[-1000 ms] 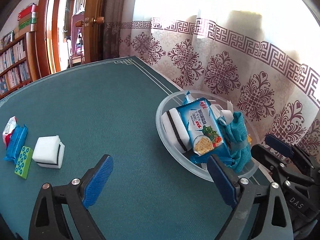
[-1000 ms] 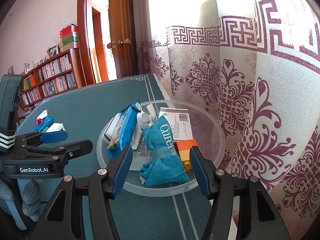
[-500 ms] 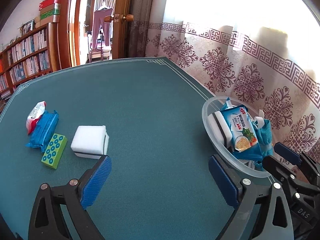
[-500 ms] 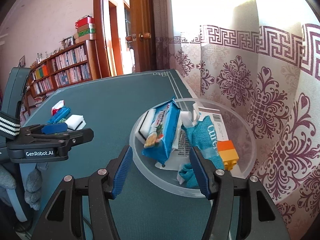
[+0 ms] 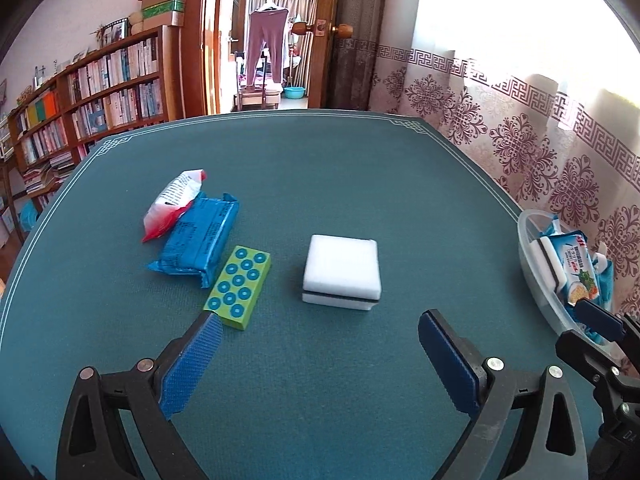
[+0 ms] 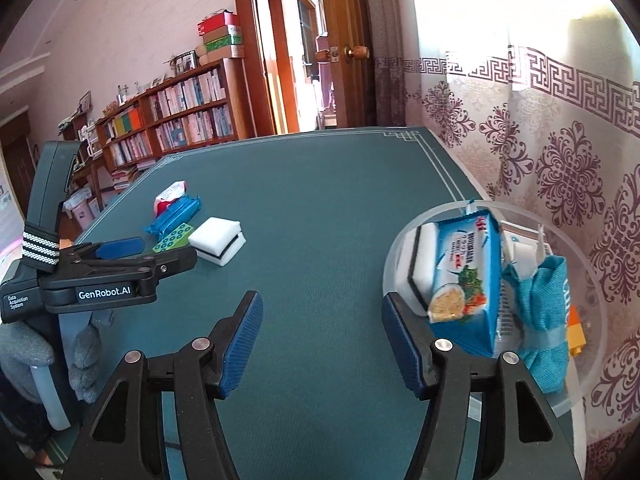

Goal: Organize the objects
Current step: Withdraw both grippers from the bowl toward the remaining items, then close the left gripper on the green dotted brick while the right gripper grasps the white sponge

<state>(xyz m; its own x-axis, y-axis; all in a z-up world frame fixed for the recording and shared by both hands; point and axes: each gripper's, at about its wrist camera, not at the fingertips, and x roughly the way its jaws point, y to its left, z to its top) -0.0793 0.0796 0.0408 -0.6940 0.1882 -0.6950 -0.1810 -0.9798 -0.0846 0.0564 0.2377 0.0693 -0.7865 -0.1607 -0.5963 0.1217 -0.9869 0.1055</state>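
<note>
On the green table lie a white sponge with a black stripe (image 5: 341, 273) (image 6: 217, 241), a green studded block (image 5: 239, 286) (image 6: 174, 237), a blue wrapped pack (image 5: 200, 237) (image 6: 173, 213) and a red-and-white packet (image 5: 173, 203) (image 6: 170, 194). My left gripper (image 5: 320, 354) stands open just short of the sponge, nothing between its fingers. At the right, the clear bowl (image 6: 600, 376) (image 5: 532, 264) holds a cracker pack (image 6: 466, 280), a second sponge (image 6: 422, 268), a teal cloth pouch (image 6: 540, 316) and an orange block (image 6: 576, 330). My right gripper (image 6: 322, 344) is empty, its jaws opening, left of the bowl.
A patterned curtain (image 6: 560, 152) hangs along the table's right edge. Bookshelves (image 5: 92, 92) and an open wooden door (image 5: 324, 32) stand beyond the far edge. A gloved hand (image 6: 24, 356) holds the left gripper's body (image 6: 104, 280) at the left of the right wrist view.
Both grippers have swung left, away from the bowl. The sponge and loose items now sit ahead of the left gripper; the bowl has slid to the right edge of both views.
</note>
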